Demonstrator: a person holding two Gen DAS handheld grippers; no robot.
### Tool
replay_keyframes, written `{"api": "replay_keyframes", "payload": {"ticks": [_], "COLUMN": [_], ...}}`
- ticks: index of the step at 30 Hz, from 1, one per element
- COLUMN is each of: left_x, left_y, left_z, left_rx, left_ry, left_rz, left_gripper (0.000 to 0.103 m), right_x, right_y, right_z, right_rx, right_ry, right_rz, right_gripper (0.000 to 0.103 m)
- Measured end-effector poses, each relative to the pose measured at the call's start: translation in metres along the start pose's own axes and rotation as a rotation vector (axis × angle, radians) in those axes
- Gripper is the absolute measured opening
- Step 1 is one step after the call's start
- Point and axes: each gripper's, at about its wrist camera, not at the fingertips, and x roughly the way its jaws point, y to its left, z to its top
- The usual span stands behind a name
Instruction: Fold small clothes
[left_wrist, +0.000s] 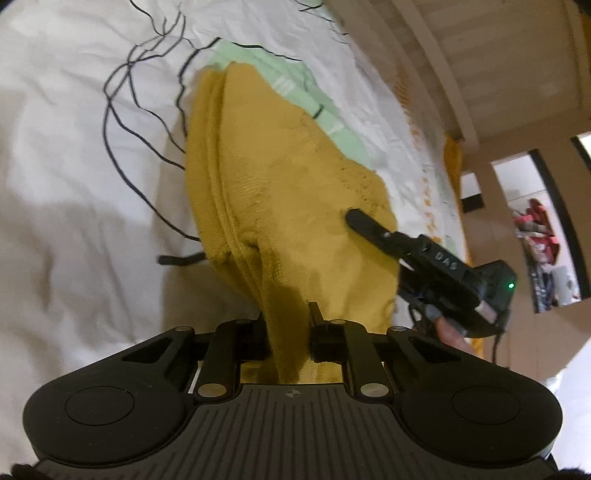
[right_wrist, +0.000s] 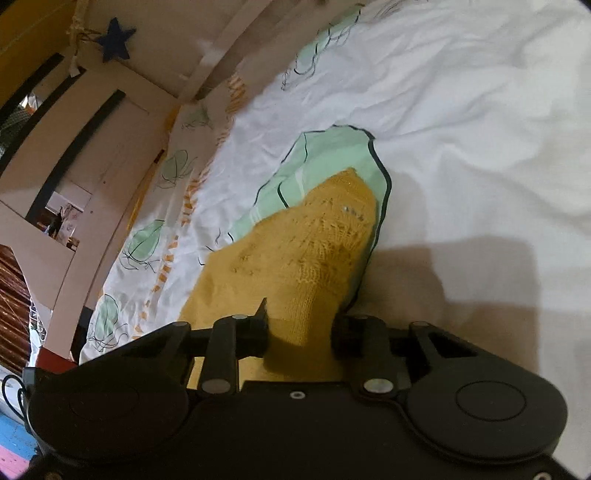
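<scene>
A mustard-yellow knitted garment (left_wrist: 280, 177) lies on a white bedsheet (left_wrist: 74, 155) printed with pale green patches and black lines. My left gripper (left_wrist: 290, 332) is shut on its near edge, and the knit bunches up between the jaws. In the right wrist view the same garment (right_wrist: 295, 243) runs back into my right gripper (right_wrist: 301, 325), which is shut on a thick fold of it. The left wrist view shows the right gripper's upper finger (left_wrist: 364, 221) resting on top of the garment's right side. Its other finger is hidden under the cloth.
A pale wooden bed frame (left_wrist: 454, 74) borders the sheet on the far side. Beyond it is a doorway with clothes hanging (left_wrist: 539, 236). A dark blue star (right_wrist: 116, 38) hangs on the wall. A person's fingers (left_wrist: 448, 328) hold the right gripper.
</scene>
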Motion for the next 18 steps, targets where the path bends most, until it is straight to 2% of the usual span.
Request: {"api": "replay_keyframes", "payload": {"ticks": [9, 18], "left_x": [-0.001, -0.004], "left_y": [-0.007, -0.043], "left_z": [-0.023, -0.088], "left_rx": [0.003, 0.066], "left_ry": [0.066, 0.167], "left_rz": [-0.099, -0.184], "left_gripper": [0.016, 0.016], "right_x": [-0.041, -0.106], "right_y": [0.021, 0.024], "right_z": [-0.021, -0.070], "right_rx": [0.023, 0.055], "right_ry": [0.014, 0.080], "right_rz": [-0.046, -0.094], "right_gripper": [0.038, 0.038]}}
